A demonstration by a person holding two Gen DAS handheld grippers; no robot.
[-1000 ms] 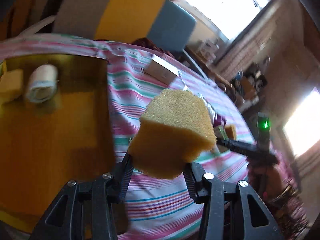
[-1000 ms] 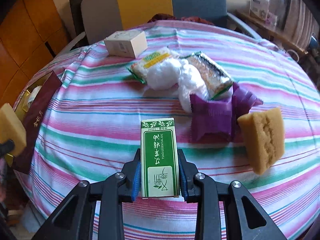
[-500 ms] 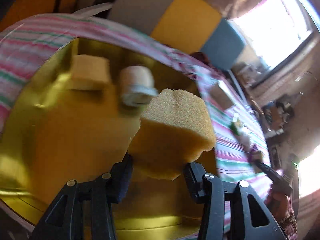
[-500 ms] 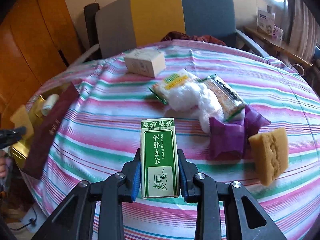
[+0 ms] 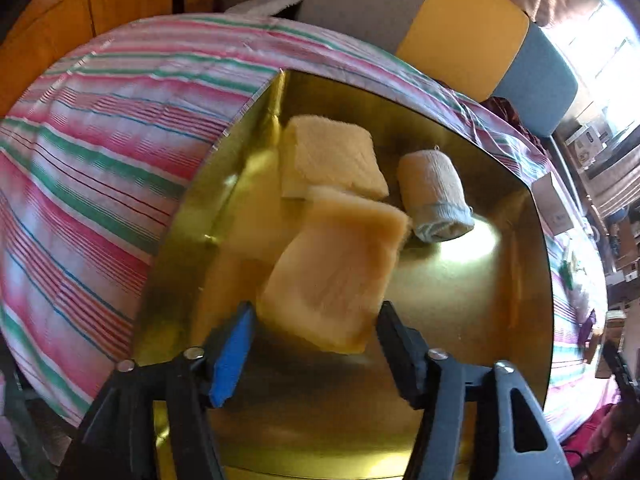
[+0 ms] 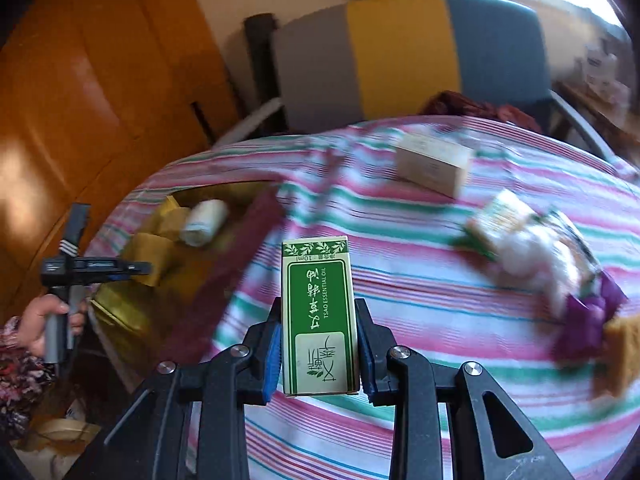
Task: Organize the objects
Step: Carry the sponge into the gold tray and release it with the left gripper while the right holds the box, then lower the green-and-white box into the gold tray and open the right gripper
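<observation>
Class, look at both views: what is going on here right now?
A person is sorting objects off a striped table into a gold tray. The left gripper has its jaws open around a yellow sponge, dropped beside another sponge and a bandage roll. The right gripper grips a green essential-oil box above the table.

— Where does the left wrist camera look from?

— From just behind the left gripper (image 5: 314,320), tilted down into the gold tray (image 5: 460,300) at close range; the striped tablecloth (image 5: 100,160) fills the left, the chair (image 5: 460,28) sits far behind.

— And the right one?

— Behind the right gripper (image 6: 318,344), facing across the table toward the same chair (image 6: 404,64), farther back (the picture is blurred).

— What do they share?

— The tray (image 6: 120,304) at far left, the rolled cloth (image 6: 204,222) in it, and the left gripper (image 6: 96,270) seen from the side.
</observation>
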